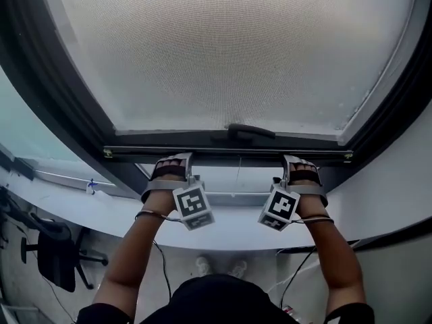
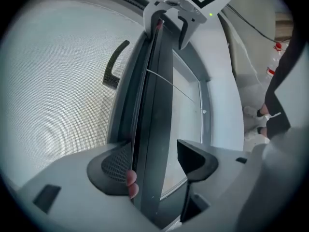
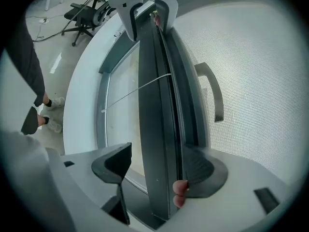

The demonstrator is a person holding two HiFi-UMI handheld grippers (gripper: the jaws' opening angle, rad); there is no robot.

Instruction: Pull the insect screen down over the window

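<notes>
Grey woven mesh of insect screen (image 1: 229, 46) fills view toward 12 o'clock, fine grid texture. Dark, flat, smooth bottom bar (image 1: 229, 155) crosses centre; curved black handle (image 1: 251, 131) just above its middle. Left gripper (image 1: 173, 162) on bar toward 9 o'clock, right gripper (image 1: 301, 163) toward 3 o'clock. Both claws wide, straddling bar: mesh-side jaw close against it, other jaw standing clear. Fingertips (image 2: 131, 183) show beside bar at mesh-side jaw. White, smooth, curved sill (image 1: 101, 211) toward 6 o'clock.

Insect screen (image 1: 229, 52) — grey mesh, partly dn
</notes>
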